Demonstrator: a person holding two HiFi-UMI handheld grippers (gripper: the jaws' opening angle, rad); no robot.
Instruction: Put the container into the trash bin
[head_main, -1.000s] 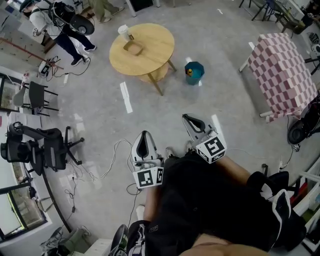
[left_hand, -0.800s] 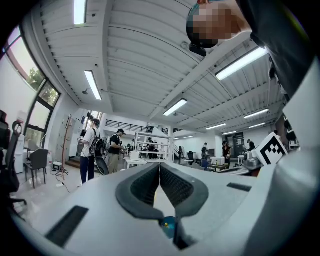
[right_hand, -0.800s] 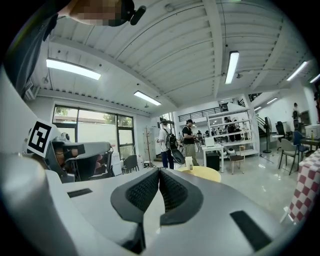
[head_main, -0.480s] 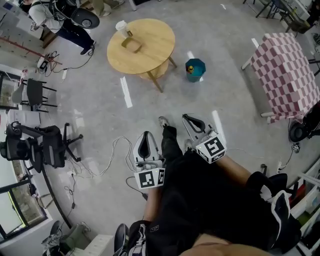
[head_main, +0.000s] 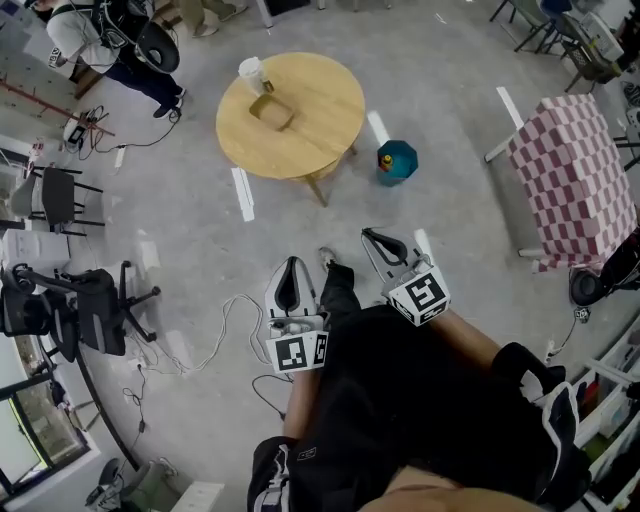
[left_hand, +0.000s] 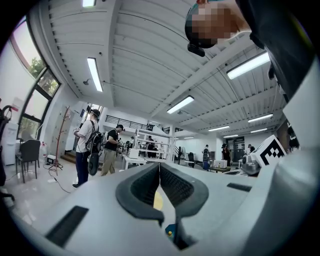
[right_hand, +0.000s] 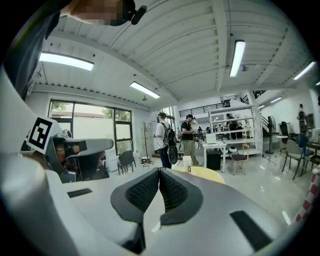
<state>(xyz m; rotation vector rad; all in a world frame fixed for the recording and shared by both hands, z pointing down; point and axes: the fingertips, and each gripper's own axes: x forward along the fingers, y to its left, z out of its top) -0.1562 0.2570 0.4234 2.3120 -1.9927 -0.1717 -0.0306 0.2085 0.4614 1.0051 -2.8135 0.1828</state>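
A: Item: container (head_main: 270, 112), tan, open-topped. It sits on the round table (head_main: 325, 125), just beside a white cup (head_main: 250, 73). The teal trash bin (head_main: 397, 160) stands on the floor near the table.

B: Handling: probably light, thin-walled, crushable. Pinch one side wall. Left gripper (head_main: 290, 268) and right gripper (head_main: 372, 236): jaws closed, empty, well apart from the table.

Trash bin (head_main: 403, 157) and round table (head_main: 312, 108) nearer

Round pale wooden table (head_main: 320, 120) bearing a white cylindrical container (head_main: 251, 73) and a square wooden tray (head_main: 270, 112); teal trash bin (head_main: 397, 160) just beside it; left gripper (head_main: 291, 272) and right gripper (head_main: 378, 240) well apart from both.
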